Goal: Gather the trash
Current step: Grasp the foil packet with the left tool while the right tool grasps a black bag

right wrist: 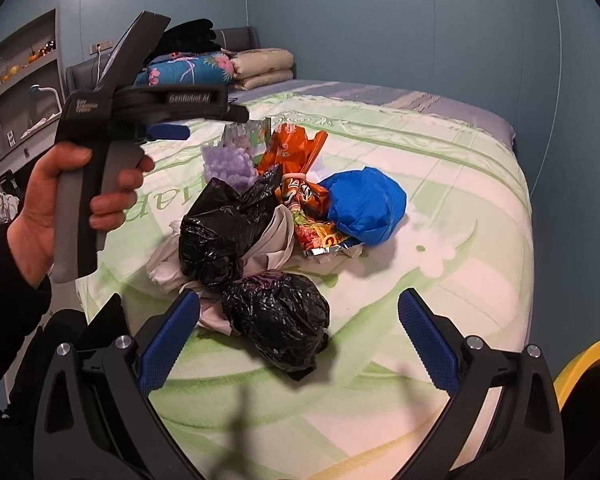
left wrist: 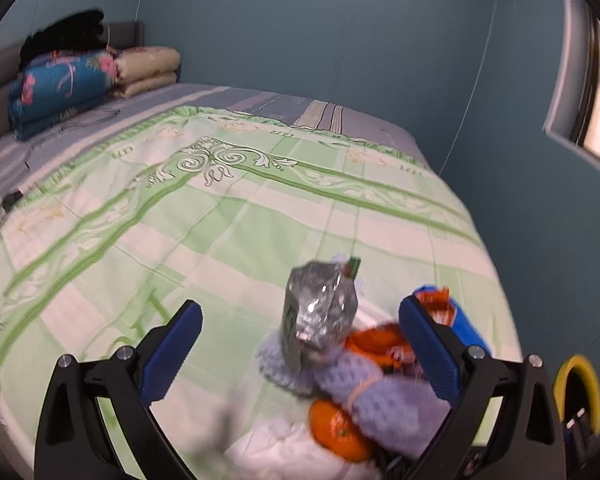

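Overhead, both grippers are hanging spread wide and gripping nothing above the trash pile (right wrist: 284,204) on the green bedspread (right wrist: 440,168). Nearest the right gripper (right wrist: 298,338) is lying a black bag (right wrist: 280,316); the left gripper (left wrist: 300,344) is hovering over a silver foil packet (left wrist: 320,312).

Each gripper is built from black plastic arms with triangular cut-outs, joined by round silver screws. The left gripper (left wrist: 300,344) and the right gripper (right wrist: 300,336) are fitted with blue ribbed pads (right wrist: 168,344) on the inner faces of the fingers. In the right wrist view, the left tool is seen with a grey and black handle (right wrist: 80,208), white lettering on its black body, and a black sleeve (right wrist: 8,280) worn at the wrist
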### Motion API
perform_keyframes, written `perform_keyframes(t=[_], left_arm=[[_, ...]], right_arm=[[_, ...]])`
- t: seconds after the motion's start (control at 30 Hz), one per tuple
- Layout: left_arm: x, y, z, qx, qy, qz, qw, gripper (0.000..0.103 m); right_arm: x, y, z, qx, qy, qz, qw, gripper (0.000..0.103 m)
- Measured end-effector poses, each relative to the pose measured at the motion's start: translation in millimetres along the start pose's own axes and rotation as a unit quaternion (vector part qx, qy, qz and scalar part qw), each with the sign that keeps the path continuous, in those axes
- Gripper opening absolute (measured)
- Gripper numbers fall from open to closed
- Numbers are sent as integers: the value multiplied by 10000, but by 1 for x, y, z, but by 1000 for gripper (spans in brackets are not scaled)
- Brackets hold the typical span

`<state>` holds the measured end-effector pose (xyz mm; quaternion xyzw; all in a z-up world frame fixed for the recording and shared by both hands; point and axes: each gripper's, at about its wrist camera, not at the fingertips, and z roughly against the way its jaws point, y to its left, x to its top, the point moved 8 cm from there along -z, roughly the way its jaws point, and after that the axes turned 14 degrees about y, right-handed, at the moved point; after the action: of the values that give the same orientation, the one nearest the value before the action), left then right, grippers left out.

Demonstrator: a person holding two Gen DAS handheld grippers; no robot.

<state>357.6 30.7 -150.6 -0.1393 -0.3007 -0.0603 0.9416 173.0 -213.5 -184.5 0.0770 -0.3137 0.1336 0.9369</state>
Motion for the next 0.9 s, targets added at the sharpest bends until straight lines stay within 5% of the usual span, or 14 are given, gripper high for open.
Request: perform_keyframes(t=[0.3,0.43,0.57,0.7,0.9], left_arm=[[13,14,-50,-272,308,395,9984,94],[11,14,-63,-500,383,533,9966,75],[7,15,-69,-491,454,584,9961,33],[0,19,-66,-593,441,694,9948,29],[-4,31,-52,-653,374,839,9936,28]], right_arm=[[-3,7,-24,253,353,46,9990,95],[-4,5,-26,295,386,-7,9988,93],[-2,4,-31,326,502,-46,9982,71],[-4,7,-29,427,518,-48,9977,45],[-1,9,-22,556,419,-55,9976,28]])
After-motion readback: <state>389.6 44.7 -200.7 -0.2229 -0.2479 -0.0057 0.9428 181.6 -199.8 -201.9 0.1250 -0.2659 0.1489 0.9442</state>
